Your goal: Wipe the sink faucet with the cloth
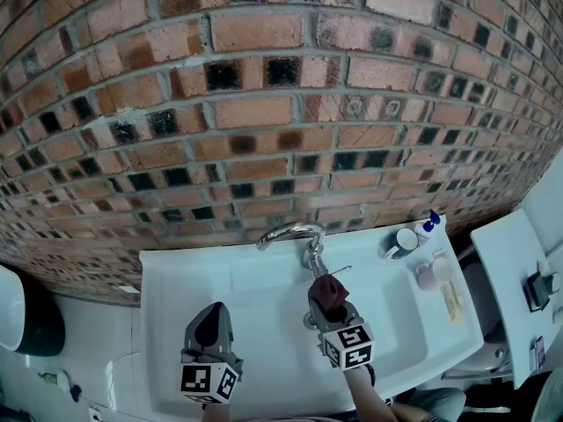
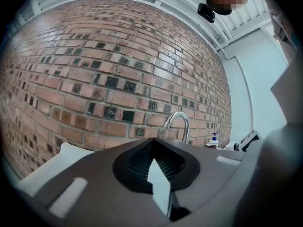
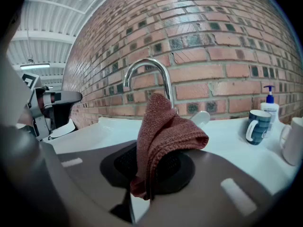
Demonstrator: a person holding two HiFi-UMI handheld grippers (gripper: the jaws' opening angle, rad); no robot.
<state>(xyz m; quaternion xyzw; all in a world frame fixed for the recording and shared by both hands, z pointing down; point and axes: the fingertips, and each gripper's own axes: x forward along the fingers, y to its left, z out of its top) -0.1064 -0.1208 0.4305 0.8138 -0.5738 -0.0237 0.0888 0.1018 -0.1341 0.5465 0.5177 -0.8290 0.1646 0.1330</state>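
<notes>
Right gripper (image 1: 330, 299): nearest to you, its marker cube up, jaws clamped tight on a folded brick-red knitted cloth (image 3: 163, 131).
Cloth: pinched at its fold, loose end drooping between the jaws, top edge poking up toward the tap.
Left gripper (image 1: 211, 322): jaws pressed together on nothing. It hangs over the left half of the white ceramic sink (image 1: 176, 275), well apart from the tap.
Faucet: the curved chrome gooseneck faucet (image 3: 165, 83) stands at the back rim of the sink, against the red-brown brick wall (image 1: 264, 104), spout arching to your left.
Cloth to faucet: just in front of the faucet's base in the head view. From the right gripper view the cloth overlaps the riser, but whether it is touching I cannot tell.
Bystanders: a dark blue mug (image 3: 258, 124), a white cup (image 3: 293, 138) and a blue-topped pump bottle (image 3: 270, 103) sit on the ledge to your right, clear of your path.
Progress: you've got the cloth in hand and lined up, so the pick-up looks done.
Left to do: by my read the whole wipe remains, base, riser, arch and spout tip. Nothing on the chrome shows a pass made.
Watch: your grip is on one fold only, so press gently or the cloth may slide off the round tube.
</notes>
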